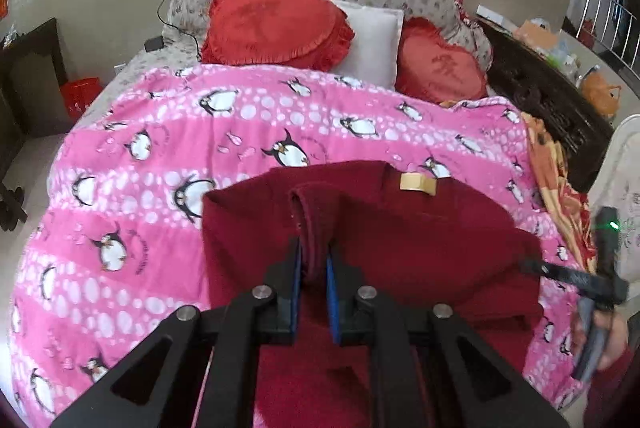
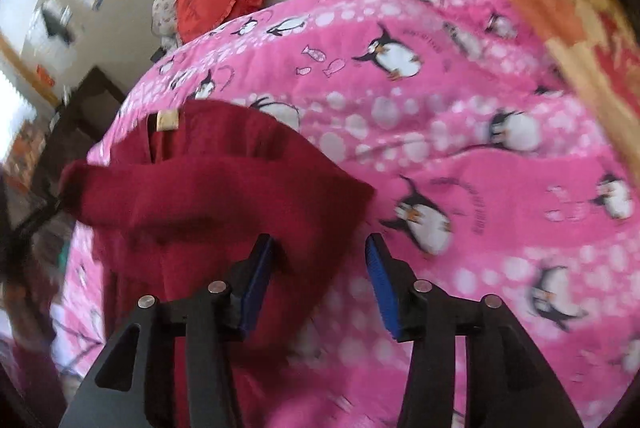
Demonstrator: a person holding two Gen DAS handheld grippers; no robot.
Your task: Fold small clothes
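Note:
A dark red garment (image 1: 400, 240) with a tan neck label (image 1: 418, 183) lies partly folded on the pink penguin quilt (image 1: 160, 155). My left gripper (image 1: 314, 260) is shut on a bunched fold of the garment and holds it up over the rest. In the right wrist view the same garment (image 2: 208, 195) lies at the left on the quilt (image 2: 460, 155). My right gripper (image 2: 318, 256) is open, its blue pads apart, with the garment's right edge between and under them. The right gripper also shows at the right edge of the left wrist view (image 1: 592, 284).
Two red heart cushions (image 1: 276, 23) and a white pillow (image 1: 372, 43) lie at the head of the bed. An orange patterned blanket (image 1: 556, 179) hangs at the bed's right edge. A dark wooden piece (image 1: 548, 91) stands to the right, a red bin (image 1: 80, 95) on the floor to the left.

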